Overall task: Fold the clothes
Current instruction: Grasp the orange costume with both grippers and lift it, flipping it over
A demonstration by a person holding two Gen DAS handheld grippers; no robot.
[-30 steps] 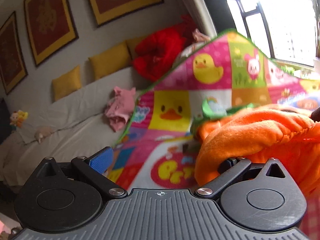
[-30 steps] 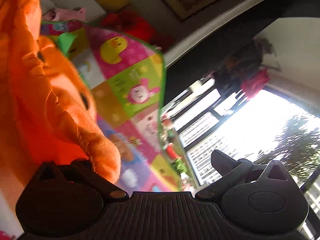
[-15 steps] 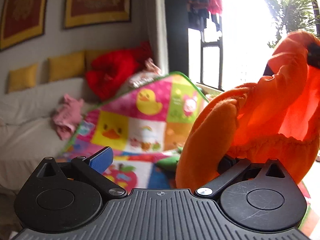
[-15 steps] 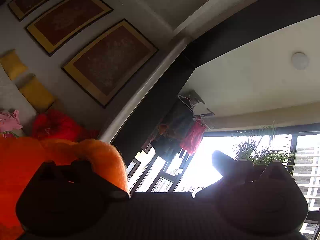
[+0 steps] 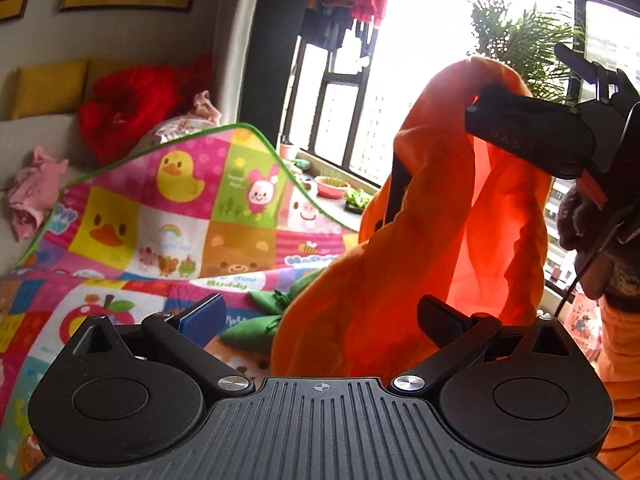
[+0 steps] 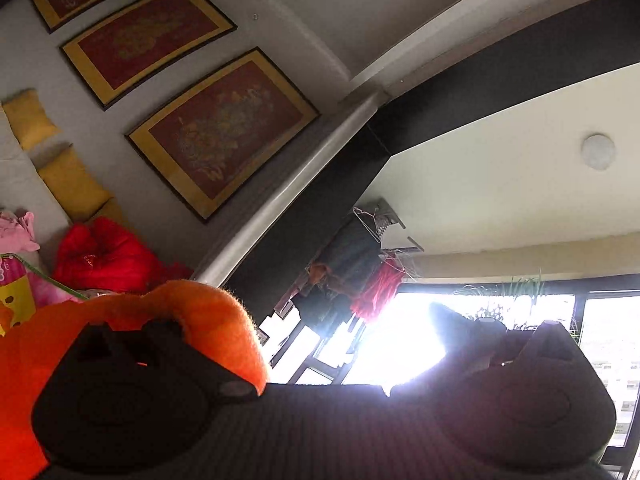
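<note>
Your left tongs (image 5: 320,320) gape wide, the orange garment (image 5: 420,248) draped loosely between them; it hangs off your right tongs (image 6: 340,340), also spread, and may slip.

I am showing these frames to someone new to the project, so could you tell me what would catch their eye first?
The bright orange fleece garment dominates: it hangs lifted in front of the sunlit window, draped over the right tongs at upper right of the left wrist view. Behind it, to the left, spreads the colourful cartoon play mat with ducks and a green edge. Farther back lies a red bundle beside yellow cushions.
</note>
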